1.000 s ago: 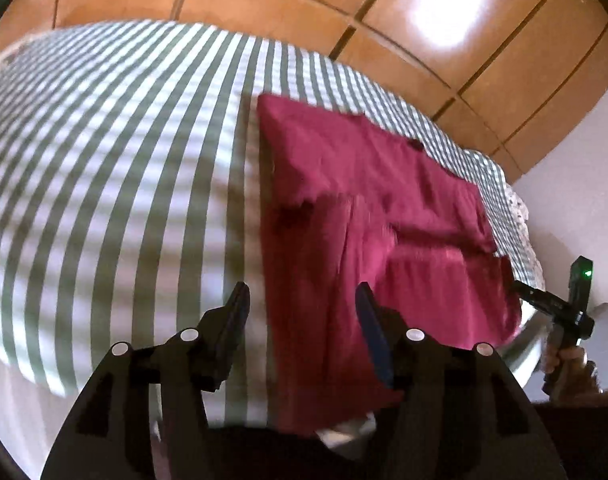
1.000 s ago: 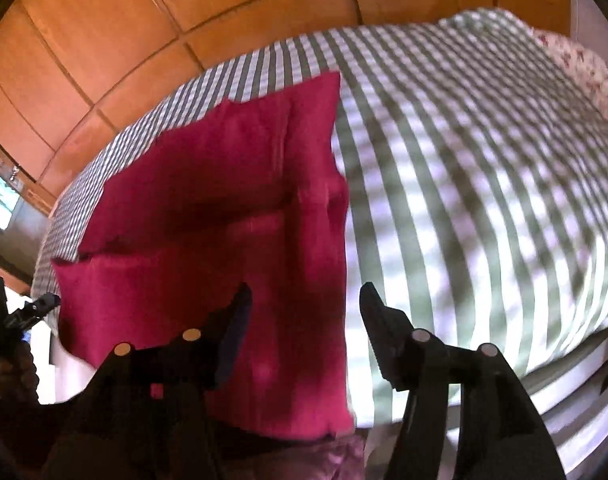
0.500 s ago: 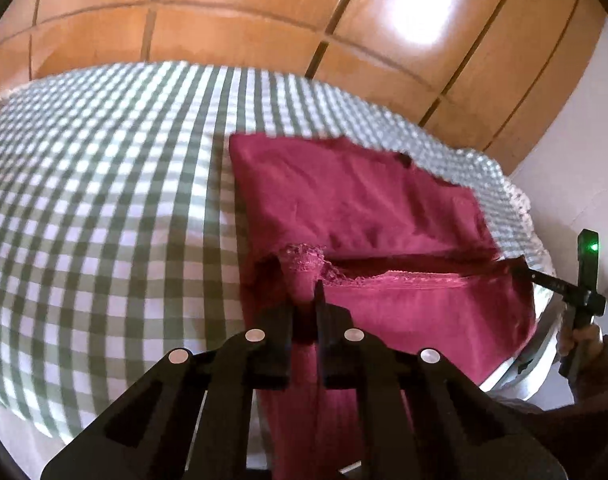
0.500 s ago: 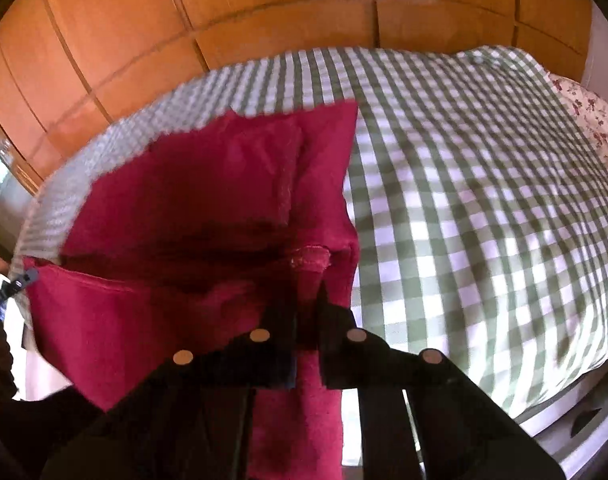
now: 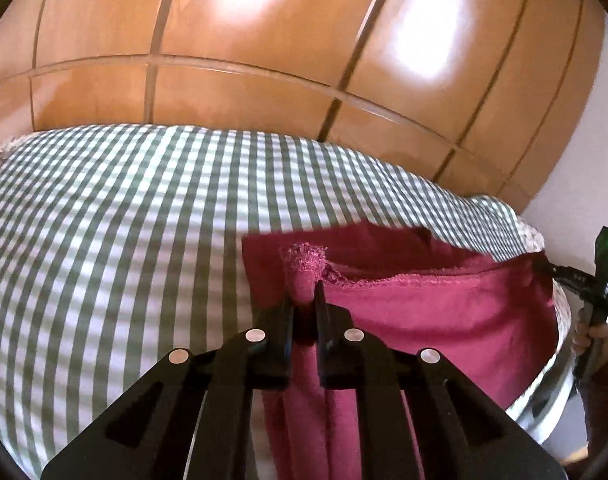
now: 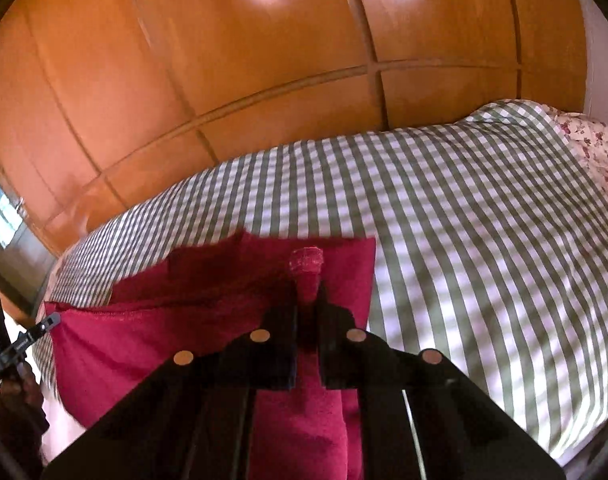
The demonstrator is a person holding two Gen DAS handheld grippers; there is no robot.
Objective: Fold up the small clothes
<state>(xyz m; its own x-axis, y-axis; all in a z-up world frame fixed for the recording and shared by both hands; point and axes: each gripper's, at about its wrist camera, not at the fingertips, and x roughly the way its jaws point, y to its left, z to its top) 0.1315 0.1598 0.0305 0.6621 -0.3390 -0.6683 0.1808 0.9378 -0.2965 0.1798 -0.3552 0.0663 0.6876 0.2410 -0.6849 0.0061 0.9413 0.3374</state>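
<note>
A: Left gripper [image 5: 305, 300], quick. What did you have?

B: You had it pinched tight on a bunch of the crimson garment [image 5: 435, 312], lace-edged hem poking out past the fingertips toward 12 o'clock. Jaws were nearly touching, only cloth between them.

A: Right gripper [image 6: 305, 294]?

B: Same story. It was clamped on the other hem corner, a tuft of cloth sticking up at 12. No visible gap beyond the fabric.

A: Where was the garment?

B: On the green-and-white checked bedspread [image 5: 124, 220], near your edge of the bed. In the left view it ran from centre out to 3 o'clock, where your other gripper showed at the frame edge. In the right view it ran toward 9 o'clock. The far part lay flat on the bed; the near part hung lifted between your two grips, its edge stretched taut.

A: Why held that way?

B: Judgement: you pinched both corners so the edge stayed straight and the raised half could go over the flat half in one even fold. Wide spacing kept it from sagging in the middle.

A: Background?

B: Wooden wardrobe panels [image 6: 264, 60] beyond the bed at 12, floral pillow [image 6: 595, 152] at 2 in the right view.

A: Progress?

B: Mid-fold, I'd guess. The lifted half was not laid down.
</note>
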